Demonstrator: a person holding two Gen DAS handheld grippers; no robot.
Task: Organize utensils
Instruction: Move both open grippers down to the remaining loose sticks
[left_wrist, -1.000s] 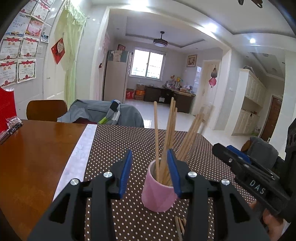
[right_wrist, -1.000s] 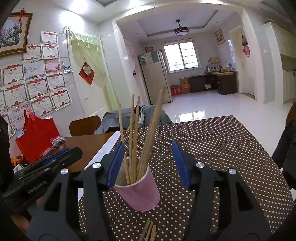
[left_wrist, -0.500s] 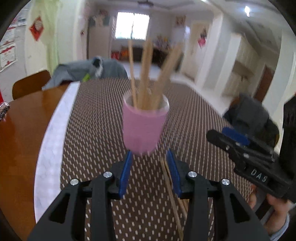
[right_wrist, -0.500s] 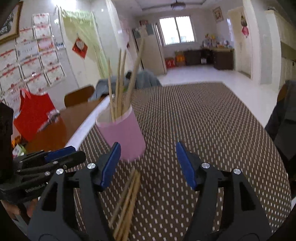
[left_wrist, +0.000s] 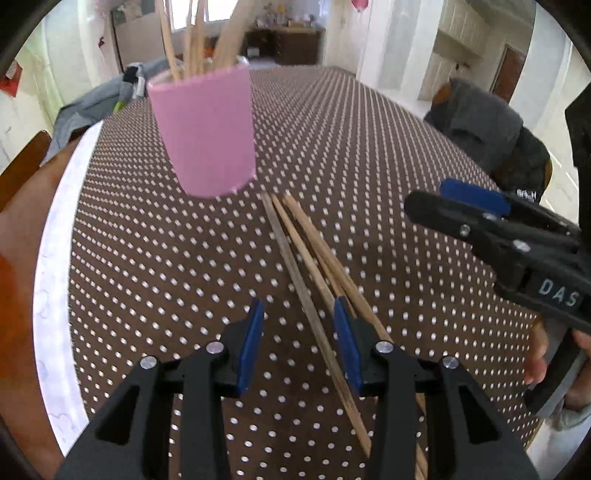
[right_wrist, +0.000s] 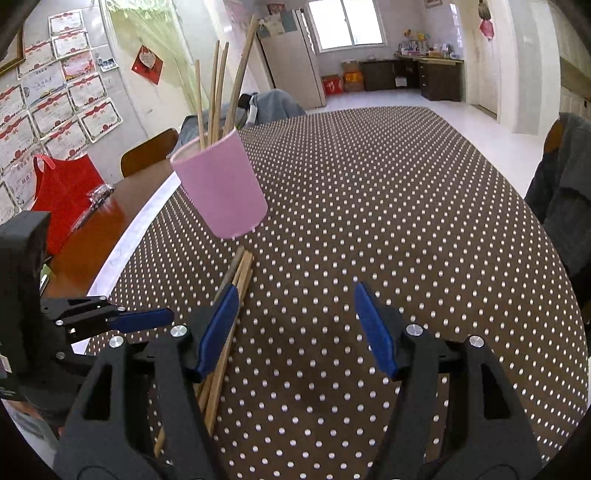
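Note:
A pink cup (left_wrist: 207, 129) (right_wrist: 221, 188) stands on the dotted tablecloth with several chopsticks upright in it. Several loose chopsticks (left_wrist: 306, 266) (right_wrist: 236, 280) lie in a bundle just in front of the cup. My left gripper (left_wrist: 298, 310) hovers open over the bundle, tilted down, and one chopstick runs through the gap without touching the pads. My right gripper (right_wrist: 295, 295) is opening, with only tablecloth between its jaws; the bundle lies under its left finger. Each gripper shows in the other's view: the right (left_wrist: 480, 218), the left (right_wrist: 140, 319).
The brown dotted cloth (right_wrist: 369, 206) covers most of the table; bare wood (left_wrist: 22, 236) and a white strip run along its left. A red bag (right_wrist: 62, 192) and a wooden chair (right_wrist: 147, 151) are at the far left. A grey jacket (left_wrist: 480, 122) hangs on a chair at right.
Both grippers have tipped downward and sunk from the cup toward the loose chopsticks. The cup has slid up in both views. The right jaws have widened.

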